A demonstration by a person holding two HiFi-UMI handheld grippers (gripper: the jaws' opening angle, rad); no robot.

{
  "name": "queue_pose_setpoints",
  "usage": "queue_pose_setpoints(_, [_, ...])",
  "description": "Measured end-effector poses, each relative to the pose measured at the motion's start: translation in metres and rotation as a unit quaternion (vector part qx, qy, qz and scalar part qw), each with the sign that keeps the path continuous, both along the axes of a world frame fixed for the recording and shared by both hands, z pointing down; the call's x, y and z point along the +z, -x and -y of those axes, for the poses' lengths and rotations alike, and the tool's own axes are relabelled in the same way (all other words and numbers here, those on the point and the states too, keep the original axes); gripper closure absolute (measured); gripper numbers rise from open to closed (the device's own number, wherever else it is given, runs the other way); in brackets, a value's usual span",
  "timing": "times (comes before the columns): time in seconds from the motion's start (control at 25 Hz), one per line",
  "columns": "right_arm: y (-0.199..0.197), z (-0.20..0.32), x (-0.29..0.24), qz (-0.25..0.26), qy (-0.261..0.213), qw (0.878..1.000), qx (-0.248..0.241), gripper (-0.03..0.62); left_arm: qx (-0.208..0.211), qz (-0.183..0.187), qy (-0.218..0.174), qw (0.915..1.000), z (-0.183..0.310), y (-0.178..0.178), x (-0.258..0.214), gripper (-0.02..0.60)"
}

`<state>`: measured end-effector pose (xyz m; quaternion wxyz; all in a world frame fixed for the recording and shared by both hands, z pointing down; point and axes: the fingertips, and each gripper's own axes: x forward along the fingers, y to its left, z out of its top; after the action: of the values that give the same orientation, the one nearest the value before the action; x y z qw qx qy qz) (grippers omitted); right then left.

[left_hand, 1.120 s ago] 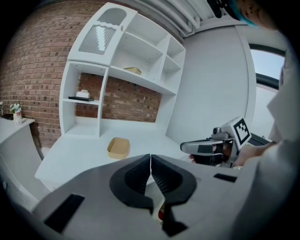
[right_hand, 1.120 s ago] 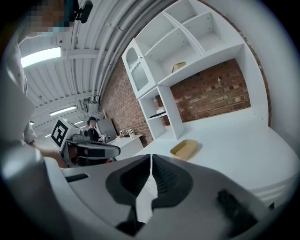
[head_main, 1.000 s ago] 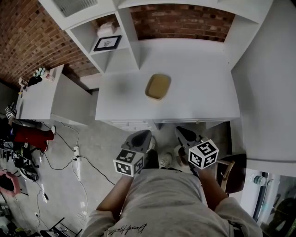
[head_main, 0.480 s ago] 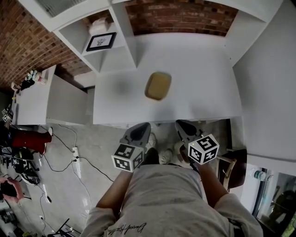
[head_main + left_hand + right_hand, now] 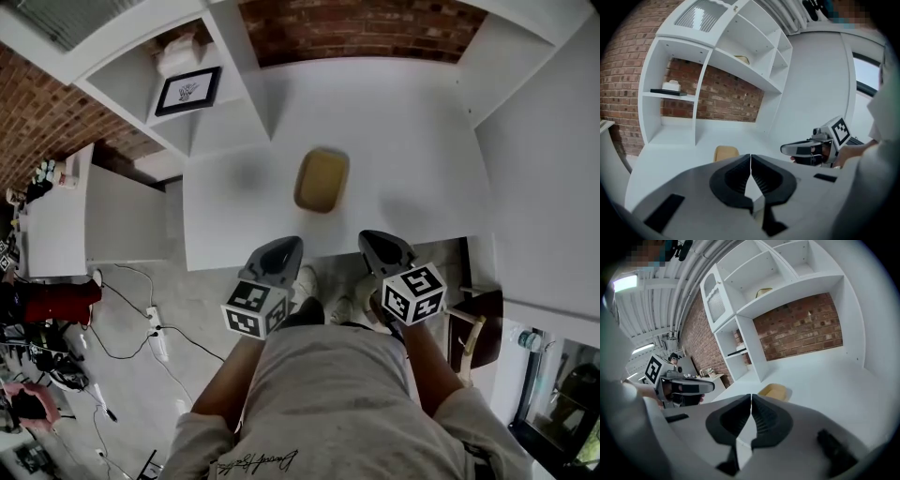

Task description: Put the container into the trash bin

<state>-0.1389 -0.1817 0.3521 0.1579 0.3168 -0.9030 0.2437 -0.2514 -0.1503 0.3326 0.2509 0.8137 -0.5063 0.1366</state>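
A shallow tan container (image 5: pixel 322 180) lies on the white desk (image 5: pixel 412 141), near its front edge. It also shows past the left jaws as a tan container (image 5: pixel 726 152) and past the right jaws as the same container (image 5: pixel 774 391). My left gripper (image 5: pixel 277 255) hangs at the desk's front edge, below and left of the container, shut and holding nothing. My right gripper (image 5: pixel 382 248) is beside it, below and right of the container, also shut and empty. No trash bin is in view.
White shelving (image 5: pixel 202 84) with a framed picture (image 5: pixel 188 91) rises at the desk's back left. A lower white cabinet (image 5: pixel 66 211) stands to the left. Cables and a power strip (image 5: pixel 155 323) lie on the floor. A dark stool (image 5: pixel 473 328) sits at the right.
The view has moved closer to the desk. Both grippers have come up to the desk's front edge, still shut.
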Motion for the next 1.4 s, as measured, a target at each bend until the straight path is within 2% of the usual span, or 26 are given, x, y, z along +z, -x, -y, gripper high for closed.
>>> queue_pose_setpoints(0.36, [0.026,0.034,0.021,-0.018,0.023,1.000,0.010,0.565,0.030,0.006,0.021,0.9993,0.044,0.025,0.018,0.563])
queue_pose_setpoints(0.6, [0.028,0.058,0.044,-0.041,0.038,0.998,0.034,0.565,0.041,0.007,0.032,0.9986,0.067,0.033,0.032,0.563])
queue_pose_setpoints(0.92, [0.034,0.082,0.064,-0.061,0.053,0.996,0.039,0.563,0.060,0.005,0.049,0.9970,0.089,0.038,0.051,0.563])
queue_pose_setpoints(1.4, [0.047,0.109,0.093,-0.051,0.076,0.994,0.052,0.562,0.077,0.001,0.063,0.9950,0.105,0.044,0.071,0.563])
